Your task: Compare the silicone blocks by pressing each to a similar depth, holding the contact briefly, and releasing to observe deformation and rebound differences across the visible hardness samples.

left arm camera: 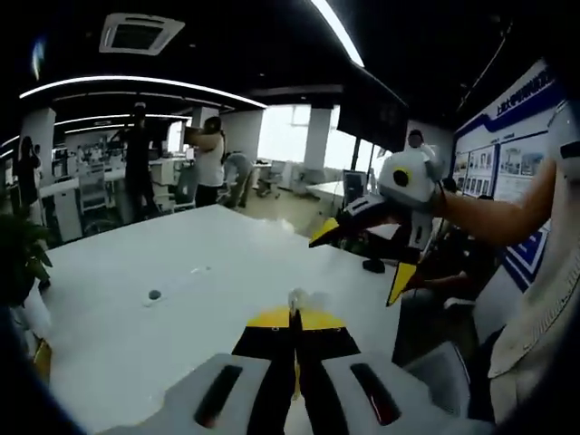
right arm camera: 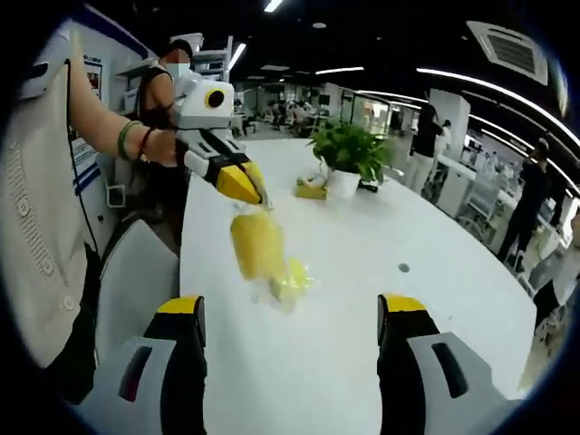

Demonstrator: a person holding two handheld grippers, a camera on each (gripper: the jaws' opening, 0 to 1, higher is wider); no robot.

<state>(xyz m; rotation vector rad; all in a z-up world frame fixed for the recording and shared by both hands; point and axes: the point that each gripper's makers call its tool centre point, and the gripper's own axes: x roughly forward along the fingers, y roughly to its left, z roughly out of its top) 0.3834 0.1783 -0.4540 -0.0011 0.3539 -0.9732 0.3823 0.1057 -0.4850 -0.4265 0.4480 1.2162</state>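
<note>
A yellow silicone block hangs in a clear bag above the white table. My left gripper is shut on the top of that bag, whose pinched edge shows at its closed tips. A second yellow piece lies low in the bag or on the table just beneath; I cannot tell which. My right gripper is wide open with nothing between its jaws, just short of the hanging bag. In the left gripper view, the right gripper is held open over the table's right edge.
A potted plant stands farther along the table with another yellow item beside it. A small dark disc is set in the tabletop. Chairs line the near edge. Several people stand in the office behind.
</note>
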